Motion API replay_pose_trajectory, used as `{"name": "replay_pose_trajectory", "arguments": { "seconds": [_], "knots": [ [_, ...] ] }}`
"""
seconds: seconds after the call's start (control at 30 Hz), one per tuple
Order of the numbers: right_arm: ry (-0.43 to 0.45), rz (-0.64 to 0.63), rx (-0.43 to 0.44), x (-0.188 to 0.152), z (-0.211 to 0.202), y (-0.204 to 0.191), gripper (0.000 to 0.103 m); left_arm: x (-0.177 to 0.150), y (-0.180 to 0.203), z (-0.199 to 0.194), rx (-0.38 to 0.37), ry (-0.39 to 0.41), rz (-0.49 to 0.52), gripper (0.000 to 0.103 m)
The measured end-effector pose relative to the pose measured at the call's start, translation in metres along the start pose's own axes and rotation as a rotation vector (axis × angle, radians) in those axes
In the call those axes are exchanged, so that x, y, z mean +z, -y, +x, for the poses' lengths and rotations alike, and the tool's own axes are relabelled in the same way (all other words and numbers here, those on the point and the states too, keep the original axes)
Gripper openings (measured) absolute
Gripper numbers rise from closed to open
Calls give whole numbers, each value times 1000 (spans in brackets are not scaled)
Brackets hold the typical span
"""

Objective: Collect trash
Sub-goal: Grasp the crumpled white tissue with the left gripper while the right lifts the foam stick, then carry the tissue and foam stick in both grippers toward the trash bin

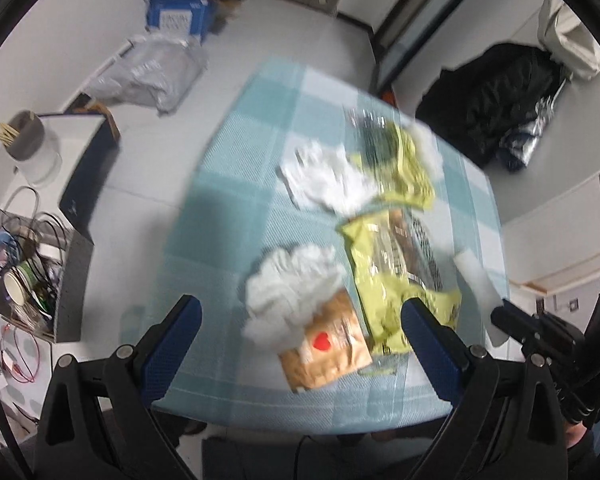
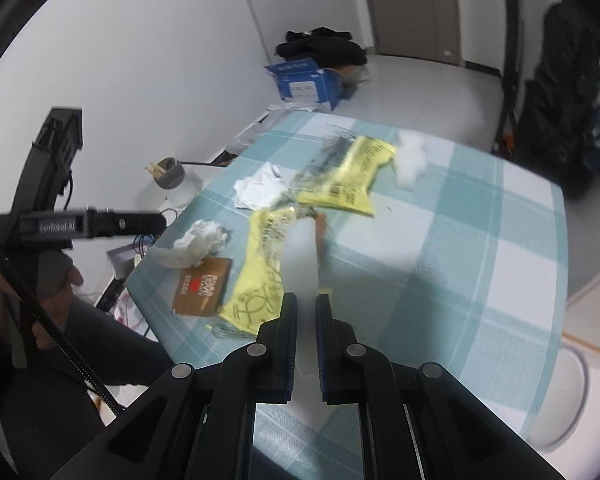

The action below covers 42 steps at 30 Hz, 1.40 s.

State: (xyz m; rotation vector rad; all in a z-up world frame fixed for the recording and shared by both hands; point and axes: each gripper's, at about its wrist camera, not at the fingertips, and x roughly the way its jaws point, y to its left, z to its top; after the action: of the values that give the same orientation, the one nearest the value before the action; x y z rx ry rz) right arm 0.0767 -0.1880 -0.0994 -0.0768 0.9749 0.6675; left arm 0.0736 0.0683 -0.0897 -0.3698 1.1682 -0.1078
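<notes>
Your right claw (image 2: 306, 312) is pinched on a white strip (image 2: 300, 256), thin and limp, probably paper; blur hides its edges. Risk: the strip slips from so narrow a bite, or its free end drags the wrapper (image 2: 260, 272) just below it. Your left claw (image 1: 300, 320) is spread wide, holding nothing, above a crumpled tissue (image 1: 292, 292) and a flat brown packet (image 1: 328, 352). Remaining trash lies on the checked cloth surface (image 2: 480, 260): crinkly yellow wrappers, soft wadded tissues. Light pieces may slide off the edge if nudged.
</notes>
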Motion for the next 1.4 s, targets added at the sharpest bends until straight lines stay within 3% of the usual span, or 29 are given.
{"name": "replay_pose_trajectory", "arguments": {
  "seconds": [0.23,0.43,0.5,0.63,0.7,0.8,1.2,1.4],
  "knots": [
    [19,-11,7,-6,-6,5,8,1,4,16,91,-30,27,95],
    [37,6,23,-7,-10,10,8,5,3,27,148,-51,16,66],
    [42,4,27,-8,-12,10,8,7,5,30,164,-50,20,47],
    [47,3,36,-9,-13,11,8,9,10,33,181,-39,41,32],
    [48,6,40,-10,-14,12,8,9,14,34,184,-33,54,18],
    [49,10,43,-11,-16,14,8,8,20,35,190,-25,82,10],
    [83,36,48,-14,-29,19,8,6,30,21,244,52,157,5],
    [100,47,56,-14,-35,20,8,4,27,11,221,82,133,5]
  ]
}}
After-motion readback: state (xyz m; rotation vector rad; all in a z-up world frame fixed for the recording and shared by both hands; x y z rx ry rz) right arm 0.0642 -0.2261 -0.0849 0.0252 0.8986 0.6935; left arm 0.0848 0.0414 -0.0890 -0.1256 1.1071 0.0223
